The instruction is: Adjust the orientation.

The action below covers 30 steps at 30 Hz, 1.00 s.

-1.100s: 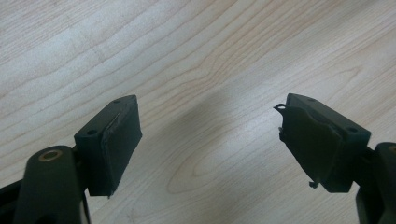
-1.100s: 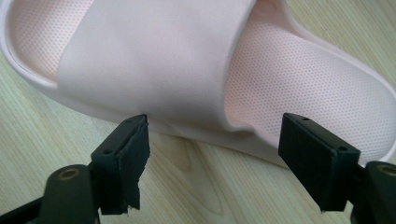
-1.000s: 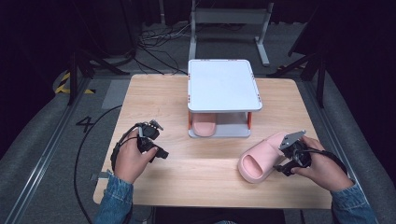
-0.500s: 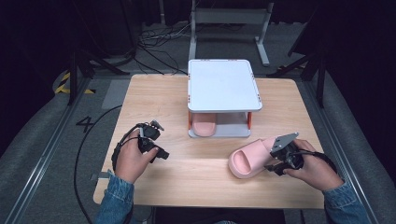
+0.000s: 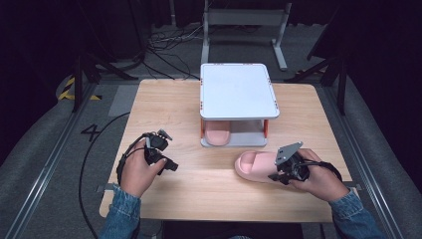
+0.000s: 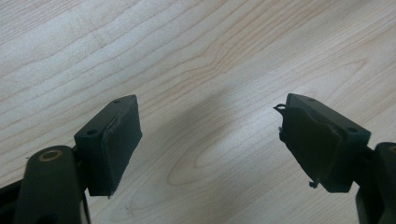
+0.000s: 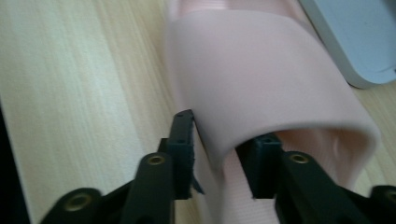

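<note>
The left gripper (image 5: 160,149) rests low over the bare desk (image 6: 196,60). Its jaws stand wide, with nothing between them but wood. It has no job in this step, so it does best to stay out of the way.

The rack (image 5: 238,90) stands in the middle of the desk, ahead of both grippers. One slipper already sits on its low shelf (image 5: 217,134).

The other slipper (image 5: 255,164) lies flat on the desk, just in front of the right gripper (image 7: 217,161). The right jaws have just been closing. Now they are narrow and pinch the side wall of the slipper's strap, one jaw outside and one inside.

The step looks like moving this slipper to the shelf beside the first one. To do it well, the jaws should keep a firm pinch, since the strap is soft and can bend or slip. The slipper should stay flat and low, toe first, and go into the free spot next to its pair without bumping the rack's legs.
</note>
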Available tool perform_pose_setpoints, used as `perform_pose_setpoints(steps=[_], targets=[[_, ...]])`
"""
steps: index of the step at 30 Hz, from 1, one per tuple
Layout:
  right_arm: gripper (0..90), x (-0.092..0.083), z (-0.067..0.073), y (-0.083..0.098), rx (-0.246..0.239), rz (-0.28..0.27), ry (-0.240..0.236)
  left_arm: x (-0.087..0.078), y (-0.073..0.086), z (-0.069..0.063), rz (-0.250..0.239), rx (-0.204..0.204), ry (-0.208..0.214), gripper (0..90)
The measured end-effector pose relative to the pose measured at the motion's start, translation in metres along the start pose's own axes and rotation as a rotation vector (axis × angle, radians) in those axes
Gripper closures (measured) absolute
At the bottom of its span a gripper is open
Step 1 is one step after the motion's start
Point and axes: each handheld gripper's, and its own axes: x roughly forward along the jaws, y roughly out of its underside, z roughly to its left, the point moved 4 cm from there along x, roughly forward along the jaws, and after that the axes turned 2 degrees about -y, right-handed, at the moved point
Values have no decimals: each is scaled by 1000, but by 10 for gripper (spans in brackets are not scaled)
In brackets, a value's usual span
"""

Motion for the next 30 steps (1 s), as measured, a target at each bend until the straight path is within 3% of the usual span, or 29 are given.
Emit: perform_pose_setpoints(steps=[4,8,16,18,19,24,29,30], targets=[[785,1,4,-5,8,0,-10,1,-1,-2,-3,-4,5,208],[811,-1,5,-10,70,-9,4,0,-2,-2,-3,7,7,208],[810,-17,-4,-23,169,-77,80,-4,-1,2,-19,-13,6,208],[810,-23,-15,-32,213,-104,140,-6,1,4,-18,-13,1,208],[810,-23,-15,-32,213,-104,140,-6,1,4,-18,-13,1,208],[805,-12,-35,-52,261,-107,171,-8,10,8,-27,-43,-4,208],[805,-2,-43,-64,313,-104,210,-10,16,11,-25,-62,-3,209],[802,5,-47,-69,361,-100,218,-10,18,12,-25,-64,-6,208]])
